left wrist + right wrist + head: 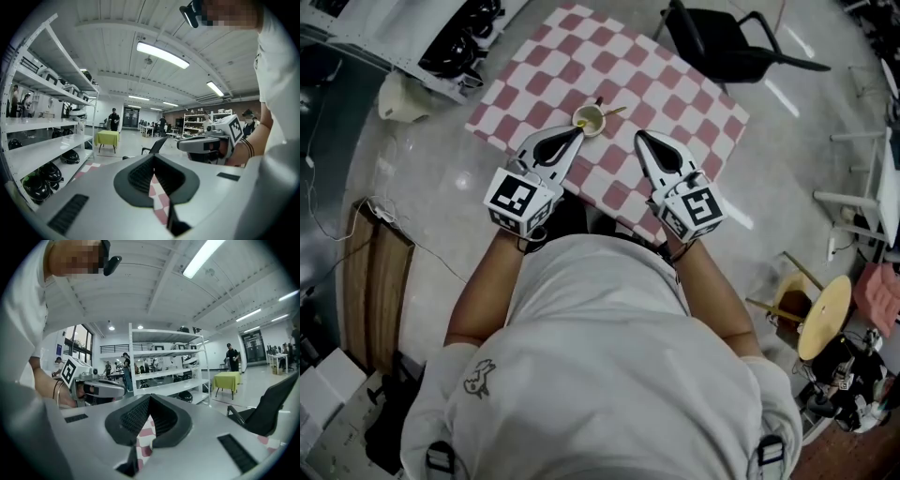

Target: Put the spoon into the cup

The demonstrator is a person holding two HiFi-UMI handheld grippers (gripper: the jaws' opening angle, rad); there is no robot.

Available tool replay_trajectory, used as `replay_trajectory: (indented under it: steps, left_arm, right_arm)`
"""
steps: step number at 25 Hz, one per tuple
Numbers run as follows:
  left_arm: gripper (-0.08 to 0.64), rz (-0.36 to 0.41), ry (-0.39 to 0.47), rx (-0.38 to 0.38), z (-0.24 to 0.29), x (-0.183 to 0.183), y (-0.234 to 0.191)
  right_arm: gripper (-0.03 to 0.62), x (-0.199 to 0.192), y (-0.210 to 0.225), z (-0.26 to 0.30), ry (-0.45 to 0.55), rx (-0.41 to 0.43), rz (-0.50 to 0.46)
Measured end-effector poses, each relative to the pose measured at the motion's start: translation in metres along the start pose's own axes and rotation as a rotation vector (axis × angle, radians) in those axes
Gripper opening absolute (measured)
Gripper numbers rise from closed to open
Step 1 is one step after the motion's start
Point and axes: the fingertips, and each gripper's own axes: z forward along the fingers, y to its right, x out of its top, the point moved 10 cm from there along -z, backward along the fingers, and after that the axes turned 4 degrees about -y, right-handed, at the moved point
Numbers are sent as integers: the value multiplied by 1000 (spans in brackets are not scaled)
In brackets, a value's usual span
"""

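Two grippers are being held clenched, empty. The spoon (614,112) is being seen slanting up-right from the cup (589,120), upper centre; left gripper (577,134) just beside the cup, right gripper (639,137) nearer the spoon's free end.

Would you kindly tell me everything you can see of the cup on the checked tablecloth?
The cup is small, round and pale cream; its material is unclear from the head view. It stands upright, mouth open, on the red-and-white checked cloth. A thin yellowish spoon leans out over its rim toward the right. The left gripper, jaws together, points at it from close by; whether they touch cannot be told.
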Motion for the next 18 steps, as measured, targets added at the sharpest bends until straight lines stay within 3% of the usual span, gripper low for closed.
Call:
replay_trajectory:
  steps: [11,18]
  left_arm:
    - [14,36,56,55,-32,18,36]
    - [14,39,85,98,-54,25,45]
  right_arm:
    - [32,30,-23,-31,79,50,-30]
    - [32,34,-42,-40,54,103,-35]
